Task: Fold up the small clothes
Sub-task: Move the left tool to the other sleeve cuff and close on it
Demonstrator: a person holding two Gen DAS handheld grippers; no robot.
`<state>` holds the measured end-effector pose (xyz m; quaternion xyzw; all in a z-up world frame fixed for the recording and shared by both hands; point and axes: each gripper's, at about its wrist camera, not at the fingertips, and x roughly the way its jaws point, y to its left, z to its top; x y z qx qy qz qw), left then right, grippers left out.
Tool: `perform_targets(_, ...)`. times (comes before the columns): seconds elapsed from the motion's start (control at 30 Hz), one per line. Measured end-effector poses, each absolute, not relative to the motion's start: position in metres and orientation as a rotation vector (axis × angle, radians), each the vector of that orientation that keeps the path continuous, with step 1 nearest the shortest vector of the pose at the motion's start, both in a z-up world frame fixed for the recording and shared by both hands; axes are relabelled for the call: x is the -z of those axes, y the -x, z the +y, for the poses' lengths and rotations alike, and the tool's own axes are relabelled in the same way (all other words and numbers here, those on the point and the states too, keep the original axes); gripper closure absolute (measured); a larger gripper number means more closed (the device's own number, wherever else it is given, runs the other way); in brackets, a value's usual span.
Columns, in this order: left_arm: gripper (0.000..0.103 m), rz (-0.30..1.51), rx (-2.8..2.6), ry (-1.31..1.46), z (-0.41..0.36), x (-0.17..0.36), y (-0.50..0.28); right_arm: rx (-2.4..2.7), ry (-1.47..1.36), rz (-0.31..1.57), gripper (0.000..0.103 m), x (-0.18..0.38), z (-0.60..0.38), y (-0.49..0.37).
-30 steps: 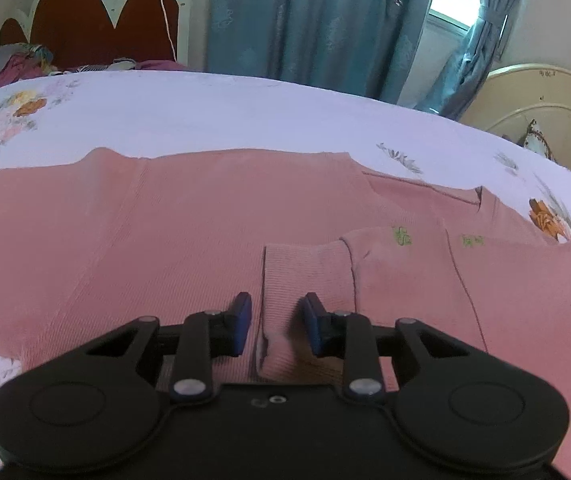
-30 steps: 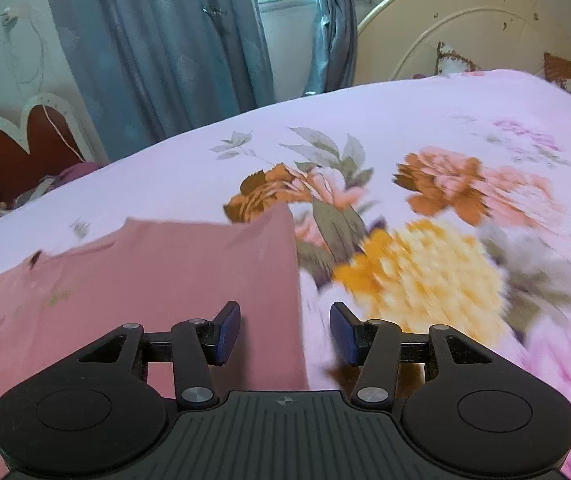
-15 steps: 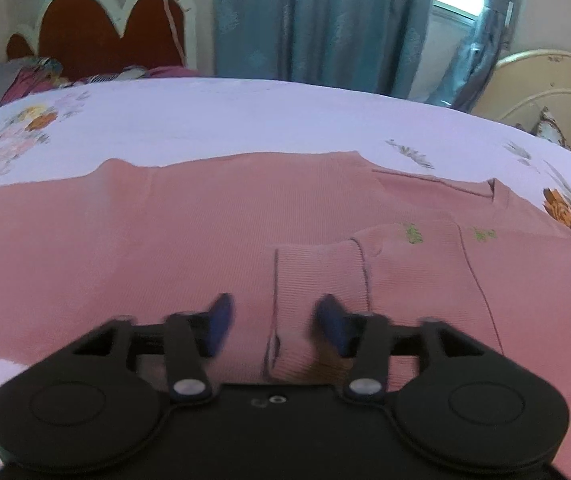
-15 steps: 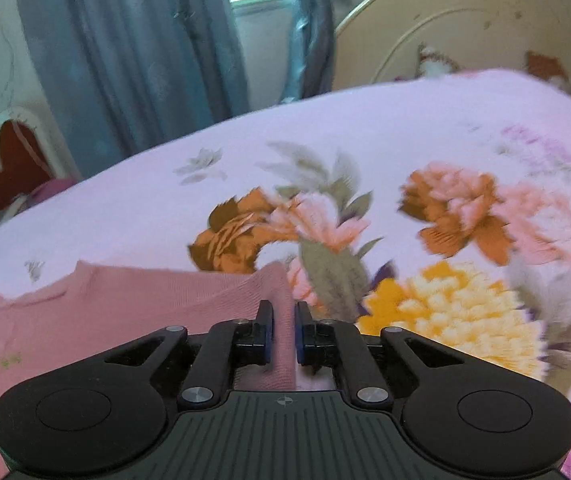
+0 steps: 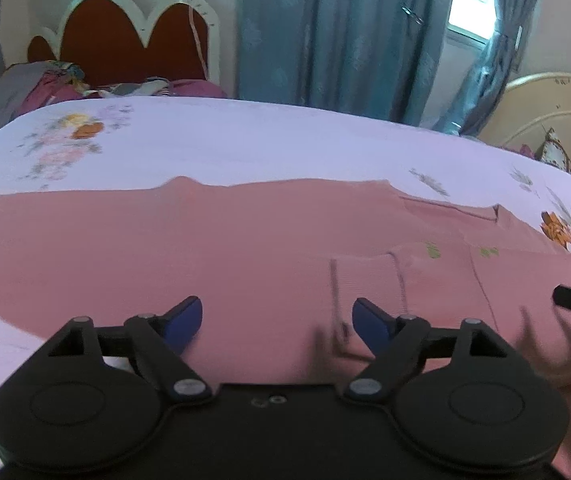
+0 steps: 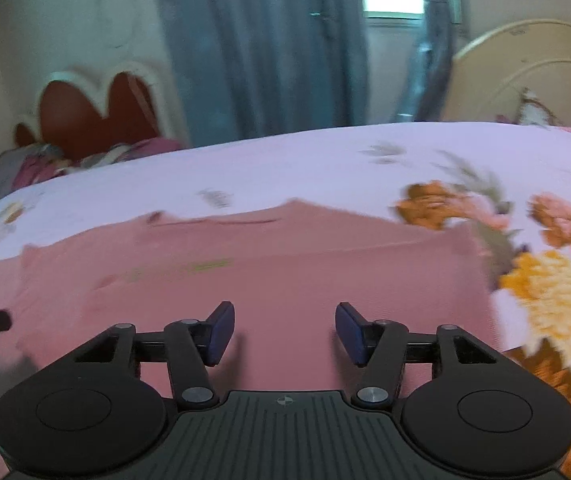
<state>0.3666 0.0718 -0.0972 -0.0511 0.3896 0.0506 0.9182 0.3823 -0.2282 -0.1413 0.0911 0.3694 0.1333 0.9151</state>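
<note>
Pink sweater (image 5: 245, 248), plain knit, small green embroidery (image 5: 431, 250) near the neckline. Bedsheet (image 5: 265, 144) pale lilac with orange, yellow and pink flower print (image 6: 557, 292). Curtains (image 5: 325, 32) grey-blue. Headboard (image 5: 125, 32) dark red with white scalloped trim. Left tool (image 5: 277, 322) and right tool (image 6: 284, 332) black, blue pads.

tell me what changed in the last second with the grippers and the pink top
The left gripper has just opened off the folded sleeve cuff. The right gripper pinched shut at the pink top's edge, reopened, and now sits over it, empty. The top stays flat on the floral bedsheet.
</note>
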Motion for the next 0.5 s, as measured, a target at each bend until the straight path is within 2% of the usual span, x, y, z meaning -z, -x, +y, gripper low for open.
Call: perform_targets(0.5, 0.019, 0.797, -0.318, 0.222, 0.212, 0.095, -0.327, -0.434, -0.070, 0.818, 0.047, 0.147, -0.094, -0.384)
